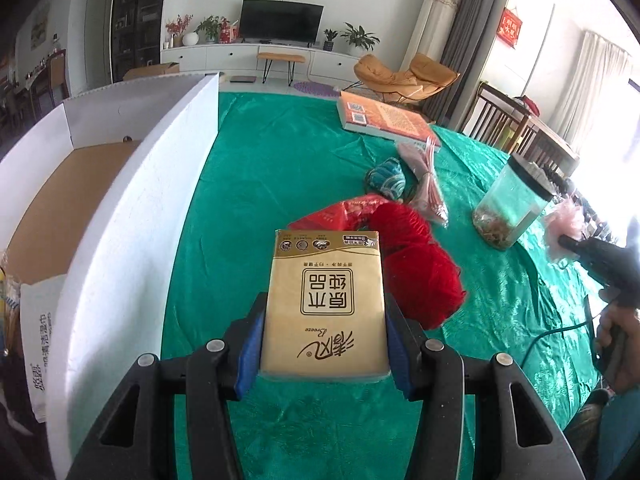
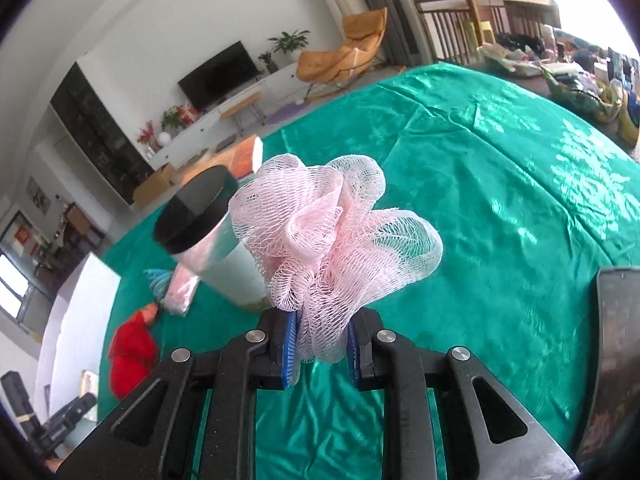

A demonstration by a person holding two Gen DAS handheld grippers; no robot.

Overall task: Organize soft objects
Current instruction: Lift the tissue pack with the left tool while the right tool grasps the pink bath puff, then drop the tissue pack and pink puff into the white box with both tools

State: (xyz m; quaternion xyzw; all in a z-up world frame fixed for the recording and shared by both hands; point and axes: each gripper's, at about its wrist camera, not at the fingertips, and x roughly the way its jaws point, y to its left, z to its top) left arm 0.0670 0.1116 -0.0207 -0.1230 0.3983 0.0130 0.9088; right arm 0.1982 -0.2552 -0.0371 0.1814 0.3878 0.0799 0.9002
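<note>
While both soft things are clear of the green cloth, each sits in its own grip for a reason one can guess at: the tissue pack (image 1: 325,304) is pinched across its narrow width by the left tool (image 1: 324,344), blue pads pressed flat on its two long sides, so the wrapper stays level and does not sag; it hangs above the surface (image 1: 280,168), just beside the white wall of the cardboard box (image 1: 132,208), whose brown floor looks mostly bare from this view, and that nearness suggests the box is where the pack is meant to go; the pink mesh bath puff (image 2: 336,236) is clenched low at its gathered stem by the right tool (image 2: 322,350), the jaws squeezed nearly together through the netting, which I judge the only firm hold on so loose a thing, since the ruffles would slip; it is lifted off the cloth, in front of the clear jar with the black lid (image 2: 216,240); further out, the red yarn (image 1: 416,264) lies on the cloth beyond the pack, next to a red packet (image 1: 340,212), a patterned pouch (image 1: 386,180) and a pink wrapped bundle (image 1: 428,184), all near one another and likely still waiting; an orange book (image 1: 384,118) lies at the far side, well apart from the box; a person's hand (image 1: 618,344) shows at the right edge of the left view, holding the right tool's handle
</note>
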